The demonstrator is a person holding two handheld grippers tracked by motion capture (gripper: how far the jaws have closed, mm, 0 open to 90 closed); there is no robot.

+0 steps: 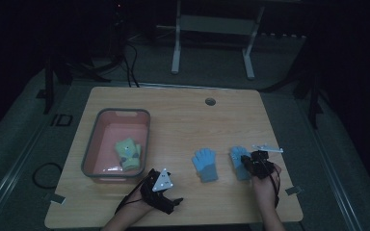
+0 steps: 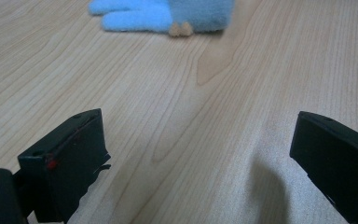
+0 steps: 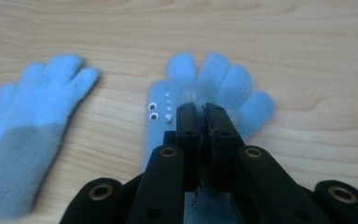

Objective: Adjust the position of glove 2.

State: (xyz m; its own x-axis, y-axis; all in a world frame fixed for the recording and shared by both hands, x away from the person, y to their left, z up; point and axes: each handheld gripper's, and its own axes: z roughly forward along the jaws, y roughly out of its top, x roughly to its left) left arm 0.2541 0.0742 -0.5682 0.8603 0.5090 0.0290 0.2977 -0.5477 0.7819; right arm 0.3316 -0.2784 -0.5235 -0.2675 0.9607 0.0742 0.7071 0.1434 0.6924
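Glove in my grip: the right-hand blue glove [image 3: 214,84] lies flat on the counter [image 1: 183,115], near its right front edge, with small googly eyes on it.
My right gripper [image 3: 201,122]: its fingers are pressed together, pinching the glove's fabric near the middle.
Other blue glove [image 1: 205,163]: flat on the counter just to the left of the held one, apart from it, fingertips pointing away from me.
My left gripper [image 2: 200,154]: its fingers are spread wide over bare wood, holding nothing, low at the counter's front edge.
Pink basin [image 1: 92,144]: grey-rimmed, at the counter's left side, well apart from both blue gloves.
In the basin: a green-and-yellow glove [image 1: 128,154].
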